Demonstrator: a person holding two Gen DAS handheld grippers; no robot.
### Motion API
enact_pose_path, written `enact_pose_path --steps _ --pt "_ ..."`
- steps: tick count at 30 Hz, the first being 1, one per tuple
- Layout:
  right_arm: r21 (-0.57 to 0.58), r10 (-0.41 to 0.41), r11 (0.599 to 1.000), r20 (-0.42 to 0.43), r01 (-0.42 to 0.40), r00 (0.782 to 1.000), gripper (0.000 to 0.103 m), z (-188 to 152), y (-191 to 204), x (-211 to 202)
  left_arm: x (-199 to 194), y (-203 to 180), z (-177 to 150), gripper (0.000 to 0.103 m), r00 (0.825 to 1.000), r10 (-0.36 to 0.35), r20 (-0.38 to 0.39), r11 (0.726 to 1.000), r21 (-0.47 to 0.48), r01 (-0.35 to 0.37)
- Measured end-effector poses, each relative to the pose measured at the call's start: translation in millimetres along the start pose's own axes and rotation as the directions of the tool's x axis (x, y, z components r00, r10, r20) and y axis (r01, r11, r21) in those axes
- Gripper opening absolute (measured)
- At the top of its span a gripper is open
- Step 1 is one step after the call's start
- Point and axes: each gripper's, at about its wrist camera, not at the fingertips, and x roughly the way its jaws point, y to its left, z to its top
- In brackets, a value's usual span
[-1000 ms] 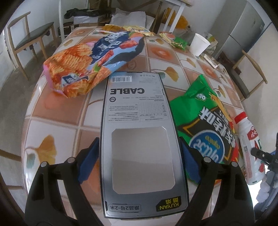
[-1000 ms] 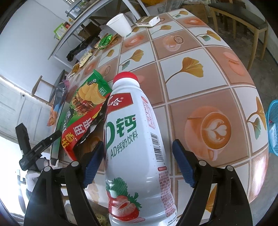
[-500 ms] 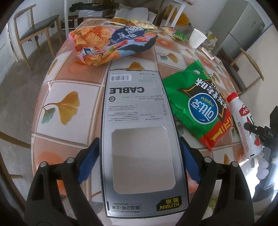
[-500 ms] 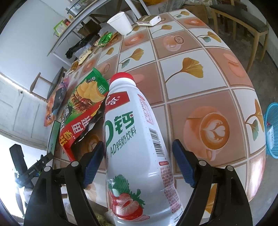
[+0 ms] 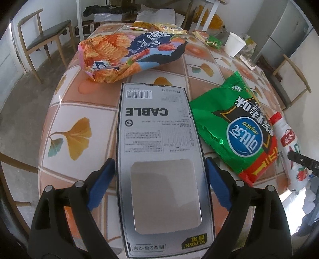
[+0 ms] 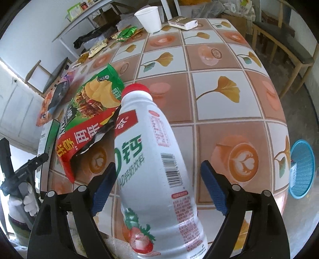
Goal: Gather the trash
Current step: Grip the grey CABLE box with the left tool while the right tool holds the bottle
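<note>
Left wrist view first, where we list the tiled table [image 5: 65, 111], patterned with ginkgo leaves and coffee cups, as the largest item and the bearer of most others. Next we record the flat grey cable box [image 5: 161, 159], printed CABLE, lifted over the table's near edge and clamped by its long sides in the left gripper [image 5: 160, 179], whose blue pads press both edges. Beyond its far end we note the orange and blue crisp bag [image 5: 127, 57], lying on the table. To the box's right we enter the green crisp bag [image 5: 237, 129], flat on the table, its red end toward the near edge. Right of that we see the white milk-drink bottle [image 6: 157, 179], red-capped, tilted with its cap toward the green bag; it stands between the fingers of the right gripper [image 6: 158, 183], whose jaws are opening: the left pad sits at the bottle's side, and we see a clear gap between bottle and right pad. Smaller entries follow: a blue basket [image 6: 302, 169] off the table's right edge in the right wrist view, a white paper cup [image 6: 149, 18] at the far end, and a small flat packet [image 6: 182, 23] just beside it.
</note>
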Motion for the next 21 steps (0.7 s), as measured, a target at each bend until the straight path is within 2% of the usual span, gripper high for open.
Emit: enact_pose_path --steps 11,16,21 --pt "-0.057 -0.036 0.998 -0.046 0.033 0.998 0.083 5.4 4.4 -0.9 6.5 -4.8 5.0 0.088 0.999 0.037 0.007 0.999 0.022 -0.037" --pt "-0.081 -0.023 0.997 -0.07 0.018 0.997 0.083 12.0 4.9 -5.2 6.5 -3.8 5.4 0.088 0.999 0.03 0.011 0.999 0.016 -0.03" --pt "-0.053 0.03 0.998 -0.107 -0.036 0.994 0.083 19.6 -0.6 -1.9 5.6 -4.2 3.5 0.088 0.999 0.029 0.019 0.999 0.021 -0.03"
